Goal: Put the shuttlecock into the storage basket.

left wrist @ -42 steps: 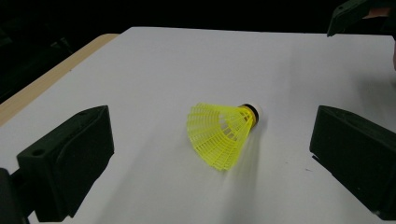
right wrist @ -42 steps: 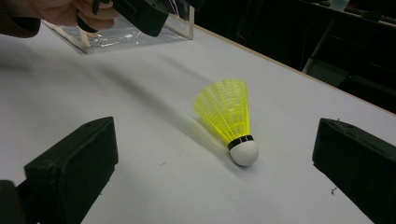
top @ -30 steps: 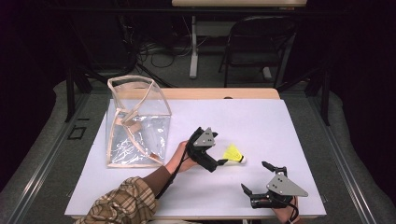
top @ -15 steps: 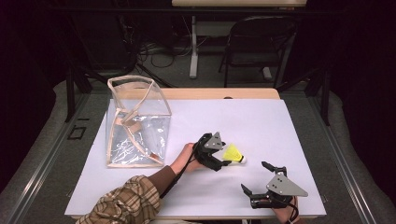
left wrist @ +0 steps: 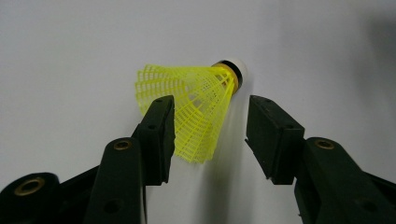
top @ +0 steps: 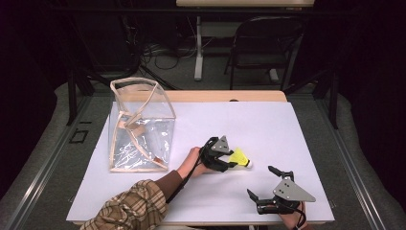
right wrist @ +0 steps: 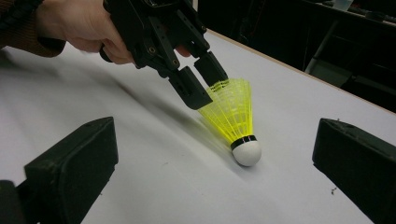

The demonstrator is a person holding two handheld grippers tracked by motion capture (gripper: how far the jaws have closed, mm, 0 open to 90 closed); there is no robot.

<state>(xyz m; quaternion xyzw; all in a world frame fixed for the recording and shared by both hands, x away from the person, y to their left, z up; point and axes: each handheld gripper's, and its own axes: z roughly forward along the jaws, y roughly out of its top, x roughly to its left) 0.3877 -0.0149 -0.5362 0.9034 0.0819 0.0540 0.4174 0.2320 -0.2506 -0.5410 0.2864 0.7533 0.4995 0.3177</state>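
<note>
A yellow shuttlecock (top: 241, 157) with a white cork lies on its side on the white table (top: 287, 124). My left gripper (top: 231, 161) reaches it from the left, held in a hand with a plaid sleeve. In the left gripper view its jaws have just been closing and straddle the mesh skirt (left wrist: 196, 107): one pad (left wrist: 163, 135) is at the mesh, while the other pad (left wrist: 264, 135) stands a little off it. The right gripper view shows the left gripper (right wrist: 205, 86) at the skirt's rim (right wrist: 231, 116). My right gripper (top: 260, 181) rests wide open near the front edge, aimed at the shuttlecock.
A clear plastic bag with tan trim (top: 141, 124) stands upright at the table's left. Behind the table are a dark folding chair (top: 263, 43), cables and table legs on the floor. Bare white surface stretches to the right and rear of the shuttlecock.
The left gripper has edged right onto the shuttlecock and its jaws have narrowed around the skirt. The right gripper has kept still.
</note>
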